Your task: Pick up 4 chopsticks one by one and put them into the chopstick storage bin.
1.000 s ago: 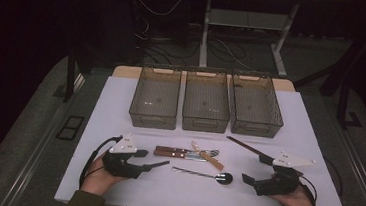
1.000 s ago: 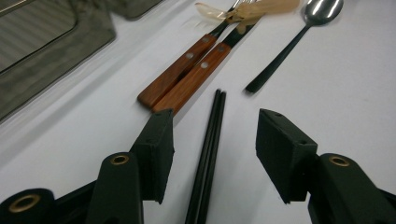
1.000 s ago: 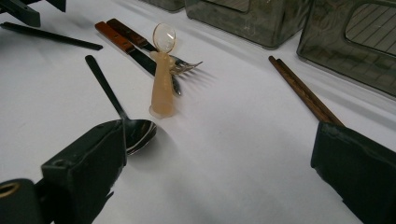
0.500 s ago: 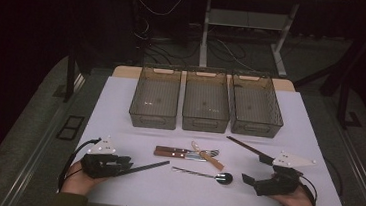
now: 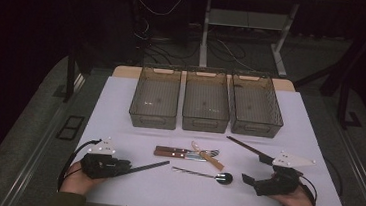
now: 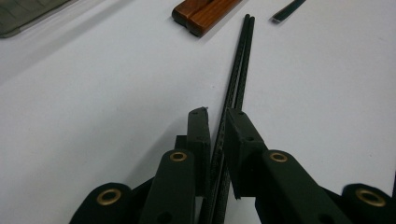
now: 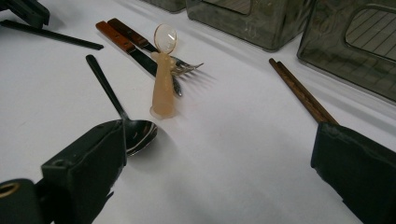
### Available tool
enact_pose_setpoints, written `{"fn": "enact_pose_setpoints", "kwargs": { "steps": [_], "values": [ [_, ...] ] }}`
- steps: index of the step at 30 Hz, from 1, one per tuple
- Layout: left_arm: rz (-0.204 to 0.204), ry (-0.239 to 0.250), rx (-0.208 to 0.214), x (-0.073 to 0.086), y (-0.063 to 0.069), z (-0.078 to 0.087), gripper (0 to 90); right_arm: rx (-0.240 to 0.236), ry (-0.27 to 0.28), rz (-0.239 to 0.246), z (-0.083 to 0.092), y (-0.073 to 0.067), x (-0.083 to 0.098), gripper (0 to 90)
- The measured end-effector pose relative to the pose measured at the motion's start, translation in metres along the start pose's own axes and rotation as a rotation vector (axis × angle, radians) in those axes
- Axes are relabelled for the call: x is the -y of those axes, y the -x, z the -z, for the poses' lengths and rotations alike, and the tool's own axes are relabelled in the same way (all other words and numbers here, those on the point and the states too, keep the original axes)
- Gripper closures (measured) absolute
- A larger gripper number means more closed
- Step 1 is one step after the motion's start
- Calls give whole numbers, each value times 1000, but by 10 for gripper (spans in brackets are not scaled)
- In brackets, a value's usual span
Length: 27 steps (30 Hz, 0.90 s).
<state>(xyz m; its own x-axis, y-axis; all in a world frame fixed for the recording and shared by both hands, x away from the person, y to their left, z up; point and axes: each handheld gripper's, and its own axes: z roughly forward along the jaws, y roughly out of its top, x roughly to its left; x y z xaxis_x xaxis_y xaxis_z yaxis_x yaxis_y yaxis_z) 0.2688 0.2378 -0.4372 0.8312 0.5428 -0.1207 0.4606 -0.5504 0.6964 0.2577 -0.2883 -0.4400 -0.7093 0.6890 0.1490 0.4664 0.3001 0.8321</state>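
My left gripper (image 5: pixel 125 166) lies near the table's front left, shut on a pair of black chopsticks (image 5: pixel 148 166) that point right along the tabletop. Its jaws have just been closing, and in the left gripper view (image 6: pixel 217 114) the pads press the black chopsticks (image 6: pixel 239 70) between them. My right gripper (image 5: pixel 254 169) rests at the front right, open wide and holding nothing. In the right gripper view (image 7: pixel 219 140) a black spoon (image 7: pixel 135 133) lies beside one jaw and brown chopsticks (image 7: pixel 301 91) run toward the other.
Three grey mesh bins (image 5: pixel 152 119) (image 5: pixel 205 122) (image 5: pixel 256 127) stand in a row at the back of the white table (image 5: pixel 115 107). In the middle lie a wood-handled knife and fork (image 5: pixel 179 154), a translucent spoon (image 5: pixel 207 155), the black spoon (image 5: pixel 207 175) and the brown chopsticks (image 5: pixel 245 146).
My left gripper has slid left toward the table's near corner, closing on the black chopsticks and drawing them along. The right gripper has stayed where it was.
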Motion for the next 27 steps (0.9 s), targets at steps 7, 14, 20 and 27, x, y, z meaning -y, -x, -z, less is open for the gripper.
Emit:
{"fn": "enact_pose_setpoints", "kwargs": {
  "steps": [7, 14, 20, 27],
  "values": [
    [-8, -19, -3, 0, 1, -2, 798, -1, 1, -1, 0, 0, 0, 36],
    [-8, -32, -18, 1, -1, -3, 799, -1, 1, -1, 0, 0, 0, 36],
    [-17, -39, -19, 2, -1, -3, 800, -2, 2, -1, 0, 0, 0, 36],
    [-61, -49, -28, 2, 0, -5, 820, -2, 1, -1, 0, 0, 0, 36]
  ]
}}
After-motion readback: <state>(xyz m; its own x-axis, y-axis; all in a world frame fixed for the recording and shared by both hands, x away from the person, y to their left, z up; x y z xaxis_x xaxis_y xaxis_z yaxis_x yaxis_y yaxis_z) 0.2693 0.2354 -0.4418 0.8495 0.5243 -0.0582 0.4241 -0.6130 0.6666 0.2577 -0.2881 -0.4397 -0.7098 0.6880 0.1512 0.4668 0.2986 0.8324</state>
